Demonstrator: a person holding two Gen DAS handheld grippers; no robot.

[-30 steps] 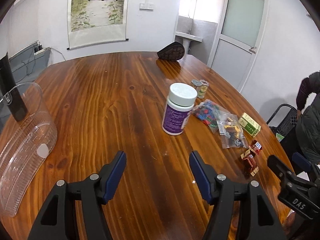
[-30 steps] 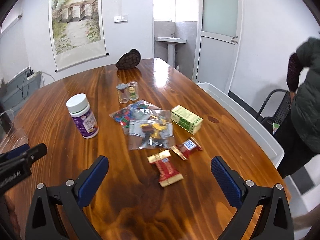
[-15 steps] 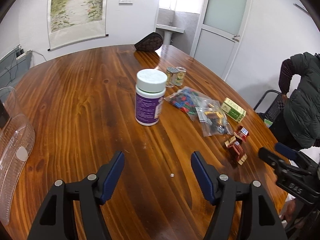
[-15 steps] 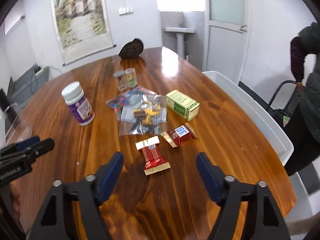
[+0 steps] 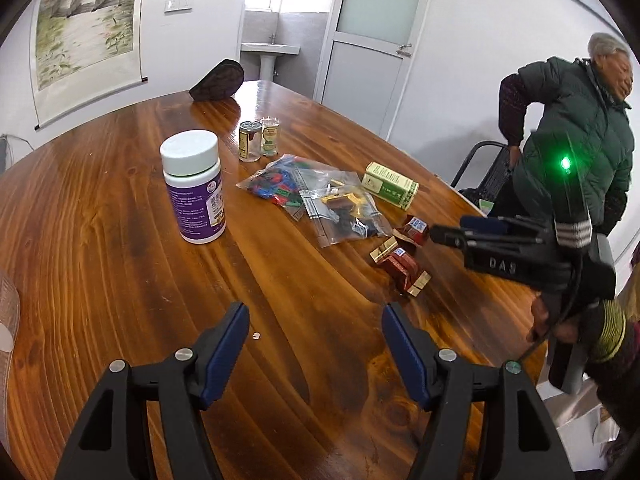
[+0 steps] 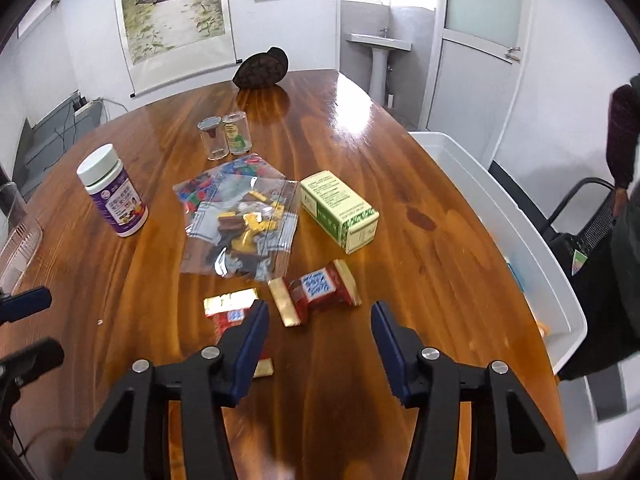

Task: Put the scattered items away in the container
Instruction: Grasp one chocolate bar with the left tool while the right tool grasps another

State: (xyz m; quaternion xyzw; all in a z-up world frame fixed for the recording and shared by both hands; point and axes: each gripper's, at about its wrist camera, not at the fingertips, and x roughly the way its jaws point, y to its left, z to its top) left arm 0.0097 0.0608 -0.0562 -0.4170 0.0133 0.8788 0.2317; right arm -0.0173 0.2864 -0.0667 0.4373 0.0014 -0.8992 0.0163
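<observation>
My right gripper [image 6: 318,316] is spread wide and empty, low over the glossy wooden table [image 6: 420,216], its left finger covering part of one red-and-gold candy [image 6: 230,312] and the other candy [image 6: 320,292] just ahead. My left gripper [image 5: 316,320] gapes too, over bare wood near the purple bottle [image 5: 194,186]. Along the table's right edge sits the white bin [image 6: 520,232]; white walls and a door lie beyond.
</observation>
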